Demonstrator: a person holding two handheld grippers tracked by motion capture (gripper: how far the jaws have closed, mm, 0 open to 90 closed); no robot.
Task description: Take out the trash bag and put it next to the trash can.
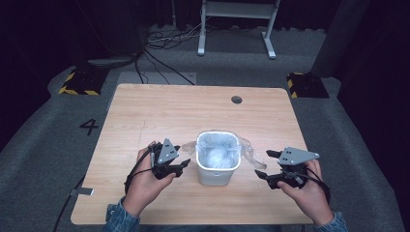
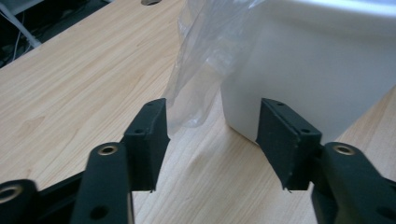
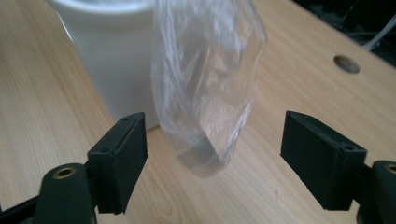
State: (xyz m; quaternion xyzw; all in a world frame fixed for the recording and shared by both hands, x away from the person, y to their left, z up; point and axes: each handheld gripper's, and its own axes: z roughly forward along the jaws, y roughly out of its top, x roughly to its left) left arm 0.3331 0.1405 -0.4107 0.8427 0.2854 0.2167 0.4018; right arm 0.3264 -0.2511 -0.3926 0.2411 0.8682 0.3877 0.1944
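Standing near the middle of the wooden table (image 1: 145, 111), toward the person's side, is a small white bin (image 1: 217, 169) with rounded corners and a plain smooth wall, tapering slightly to its base. A clear plastic liner (image 1: 218, 151) sits inside it, crinkled and glossy, its mouth folded over the rim. Loose flaps of the liner hang down outside the bin on both sides; the one seen in the right gripper view (image 3: 208, 93) droops in a long fold almost to the tabletop, and whether it touches the wood is hard to judge.

Left gripper (image 1: 178, 166) is just beside the bin's left wall, jaws apart, nothing between the pads; in its own view the liner's flap (image 2: 205, 70) hangs just ahead of its left jaw.

Right gripper (image 1: 265, 164) sits to the bin's right, a little farther off, jaws spread wide and empty, the hanging flap ahead of the gap.

A round cable hole (image 1: 236, 99) lies beyond the bin, near the table's far edge.
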